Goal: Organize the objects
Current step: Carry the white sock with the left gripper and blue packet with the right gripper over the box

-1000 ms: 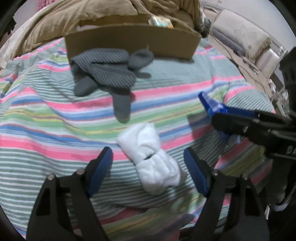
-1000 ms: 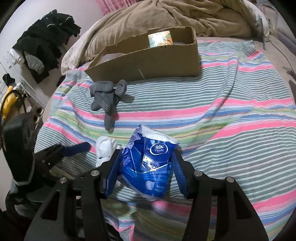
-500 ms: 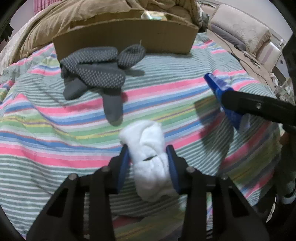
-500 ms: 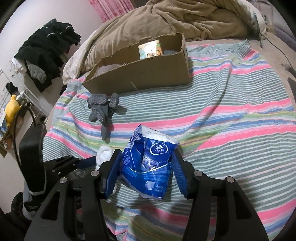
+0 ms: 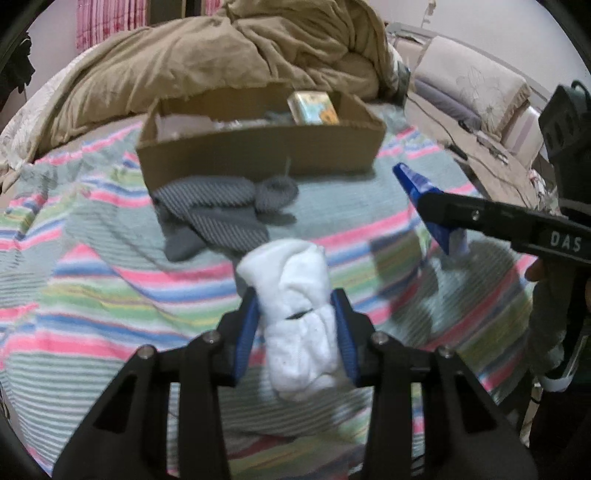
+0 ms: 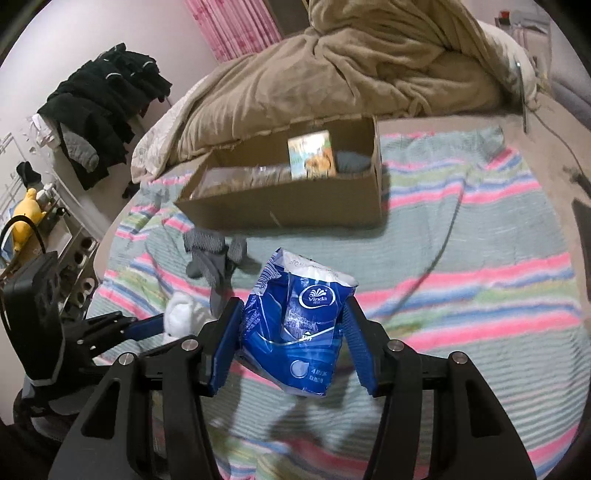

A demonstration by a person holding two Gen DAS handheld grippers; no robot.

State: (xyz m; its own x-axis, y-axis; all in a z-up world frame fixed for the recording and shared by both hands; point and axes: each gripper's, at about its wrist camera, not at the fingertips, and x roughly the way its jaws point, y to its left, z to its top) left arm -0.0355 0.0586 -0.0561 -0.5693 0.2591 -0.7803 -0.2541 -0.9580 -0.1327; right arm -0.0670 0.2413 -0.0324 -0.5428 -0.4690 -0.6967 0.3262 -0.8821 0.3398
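White sock bundle (image 5: pixel 297 314) — lower end blurred — between left gripper (image 5: pixel 297 334) fingers (image 5: pixel 246 332).

Striped bedspread (image 6: pixel 480 229); tan duvet (image 6: pixel 332 74); pink curtain (image 6: pixel 236 29); dark clothes (image 6: pixel 99 107) against pale wall.

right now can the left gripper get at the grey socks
Probably not yet: the left gripper is shut on the white socks, so its jaws are full. The path looks free, though; the grey socks lie bare on the blanket just ahead.

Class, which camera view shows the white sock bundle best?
The left wrist view: the white sock bundle fills the centre, clamped in the left hand-held gripper. The right wrist view shows only a small part.
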